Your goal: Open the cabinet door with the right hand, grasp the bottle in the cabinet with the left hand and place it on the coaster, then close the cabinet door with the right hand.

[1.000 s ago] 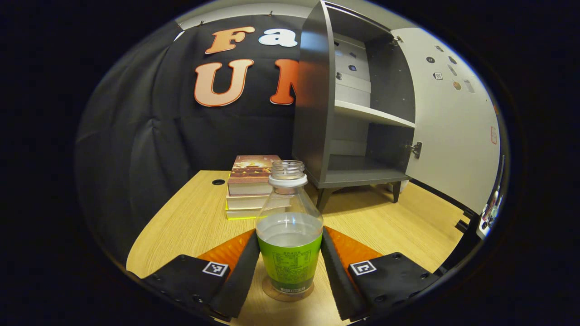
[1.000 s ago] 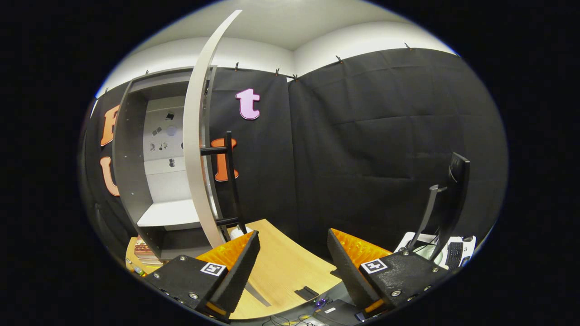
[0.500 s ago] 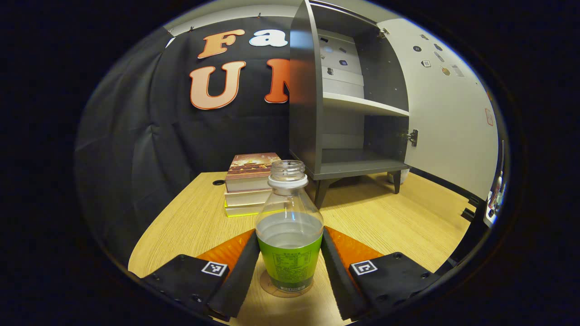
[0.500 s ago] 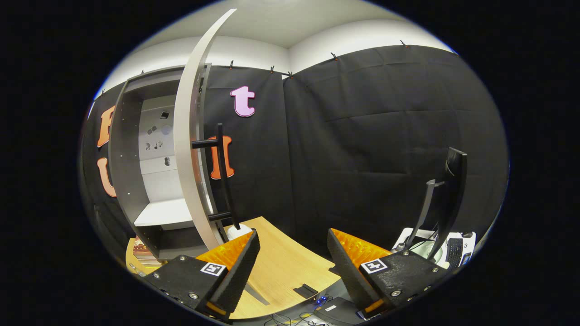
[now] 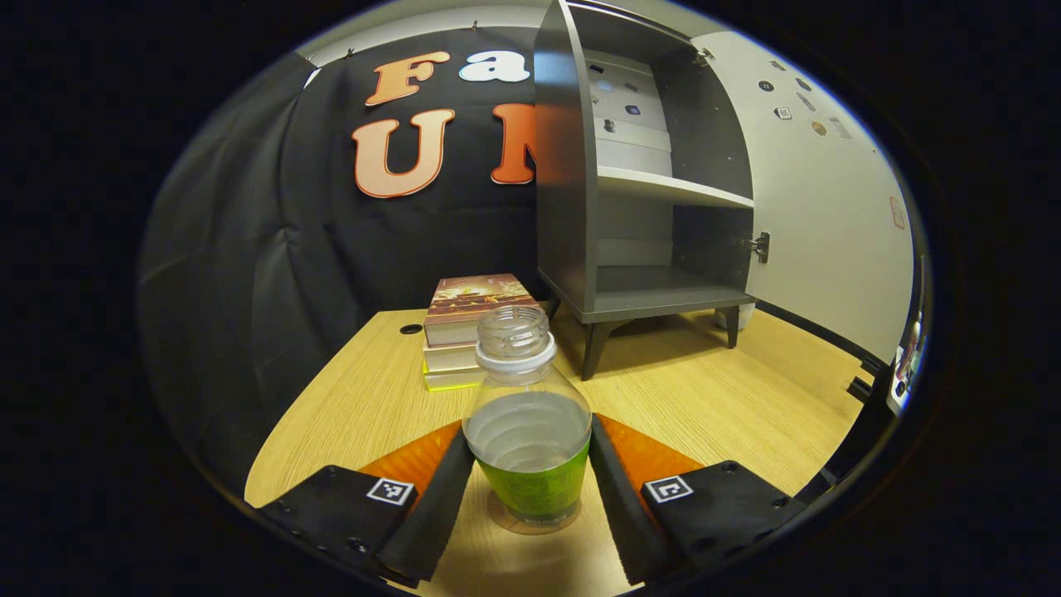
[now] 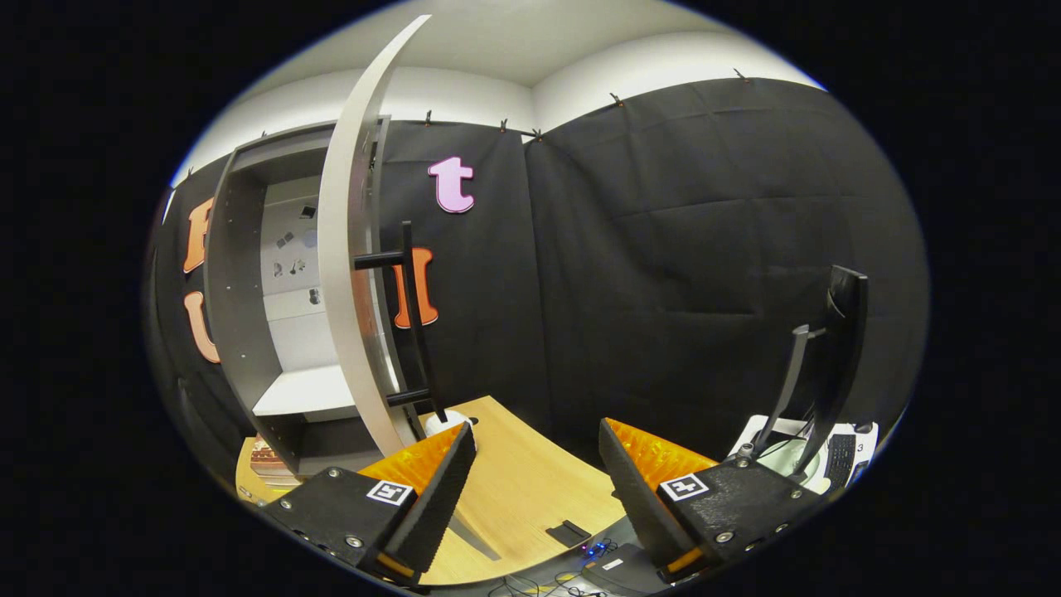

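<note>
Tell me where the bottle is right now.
In the left gripper view, the bottle stands on the coaster between the left tool's fingers, in front of the books.

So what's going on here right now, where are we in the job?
The left gripper has its fingers on either side of the bottle, which stands upright on the coaster on the table. Whether the fingers press on it is hard to tell. The cabinet is empty, with its door wide open. The right gripper is open, holds nothing, and sits near the door's handle. Closing the door remains.
</note>
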{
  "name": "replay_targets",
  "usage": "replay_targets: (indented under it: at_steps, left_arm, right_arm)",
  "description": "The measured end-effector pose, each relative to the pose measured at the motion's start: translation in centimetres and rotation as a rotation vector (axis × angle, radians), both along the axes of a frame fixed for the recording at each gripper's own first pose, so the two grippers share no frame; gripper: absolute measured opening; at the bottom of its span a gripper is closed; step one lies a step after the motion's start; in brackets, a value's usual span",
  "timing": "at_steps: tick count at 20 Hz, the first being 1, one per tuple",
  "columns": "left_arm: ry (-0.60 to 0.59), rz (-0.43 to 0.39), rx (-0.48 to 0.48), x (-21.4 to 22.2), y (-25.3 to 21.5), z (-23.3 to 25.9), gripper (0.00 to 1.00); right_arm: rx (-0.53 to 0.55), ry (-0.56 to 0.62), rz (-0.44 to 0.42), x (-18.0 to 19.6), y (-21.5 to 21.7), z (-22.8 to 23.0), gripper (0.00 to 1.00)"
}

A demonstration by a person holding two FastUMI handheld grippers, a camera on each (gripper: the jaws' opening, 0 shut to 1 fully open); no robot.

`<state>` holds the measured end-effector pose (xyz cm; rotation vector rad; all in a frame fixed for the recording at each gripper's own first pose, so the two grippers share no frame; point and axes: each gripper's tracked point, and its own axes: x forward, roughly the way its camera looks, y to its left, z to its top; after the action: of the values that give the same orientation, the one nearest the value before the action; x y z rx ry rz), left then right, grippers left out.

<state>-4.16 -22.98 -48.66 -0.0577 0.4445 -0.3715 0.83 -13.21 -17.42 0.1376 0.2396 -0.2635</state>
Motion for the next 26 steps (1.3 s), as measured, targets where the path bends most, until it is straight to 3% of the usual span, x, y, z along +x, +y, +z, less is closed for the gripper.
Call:
replay_targets:
  at_steps: [5,6,12,22,26]
  left_arm:
    - [-0.009,-0.001,0.018,-0.5,0.5,0.9,0.87]
    - [-0.011,-0.004,0.022,-0.6,0.4,0.9,1.00]
    - [-0.030,0.002,0.032,-1.8,1.1,3.2,1.00]
    - [-0.078,0.113,-0.019,-2.8,8.4,15.2,0.99]
    - [-0.118,0.171,-0.016,-0.8,12.1,20.5,0.99]
  right_arm:
    - [0.000,0.004,0.032,0.9,1.0,-0.3,0.93]
    - [-0.001,0.005,0.039,1.1,1.2,-0.5,0.93]
    - [0.004,0.016,0.058,1.4,1.4,-1.1,0.93]
    - [-0.017,0.007,0.130,1.4,3.6,-1.2,0.84]
    - [-0.007,0.011,0.222,0.4,8.7,-1.2,0.81]
